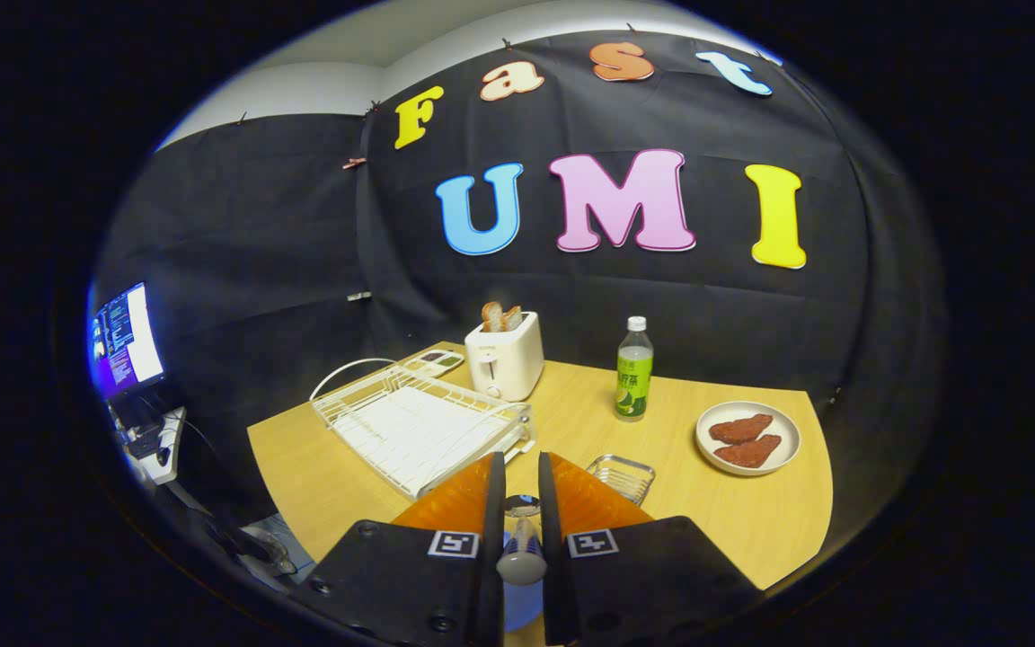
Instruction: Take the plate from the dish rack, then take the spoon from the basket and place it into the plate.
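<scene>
My gripper (pixel 522 465) hangs above the near edge of the wooden table (pixel 733 521), its fingers close together. A metal spoon (pixel 522 548) is pinched between them, its rounded handle end pointing back toward the camera. A bluish surface (pixel 517 615), possibly the plate, peeks out in the gap under the fingers; most of it is hidden. The white wire dish rack (pixel 419 427) stands just ahead and to the left of the fingers with no dishes in it. A small metal basket (pixel 623 476) sits just beyond the right finger.
A white toaster (pixel 505 358) with toast stands behind the rack. A green-labelled bottle (pixel 633 373) is upright mid-table. A white plate with red slices (pixel 748 438) lies at the right. A lit monitor (pixel 125 340) and cables sit off the table's left.
</scene>
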Demonstrator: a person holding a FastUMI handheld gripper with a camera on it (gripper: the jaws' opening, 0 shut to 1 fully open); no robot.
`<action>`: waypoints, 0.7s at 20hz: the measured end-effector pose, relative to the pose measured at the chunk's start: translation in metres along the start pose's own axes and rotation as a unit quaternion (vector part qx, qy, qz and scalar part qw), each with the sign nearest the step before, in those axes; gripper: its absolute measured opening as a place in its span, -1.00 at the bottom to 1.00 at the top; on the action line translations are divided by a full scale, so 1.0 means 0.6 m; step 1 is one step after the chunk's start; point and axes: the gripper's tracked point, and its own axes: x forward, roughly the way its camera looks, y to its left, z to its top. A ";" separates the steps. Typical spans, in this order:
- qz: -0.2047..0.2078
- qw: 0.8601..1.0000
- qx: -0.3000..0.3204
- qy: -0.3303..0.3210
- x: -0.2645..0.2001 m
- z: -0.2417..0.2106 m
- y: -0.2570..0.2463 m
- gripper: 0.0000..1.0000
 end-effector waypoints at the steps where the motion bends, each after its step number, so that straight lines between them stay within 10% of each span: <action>1: 0.011 1.000 0.002 0.005 0.004 -0.011 0.014 -0.58; 14: 0.054 0.994 -0.014 0.092 0.069 -0.170 0.084 -0.57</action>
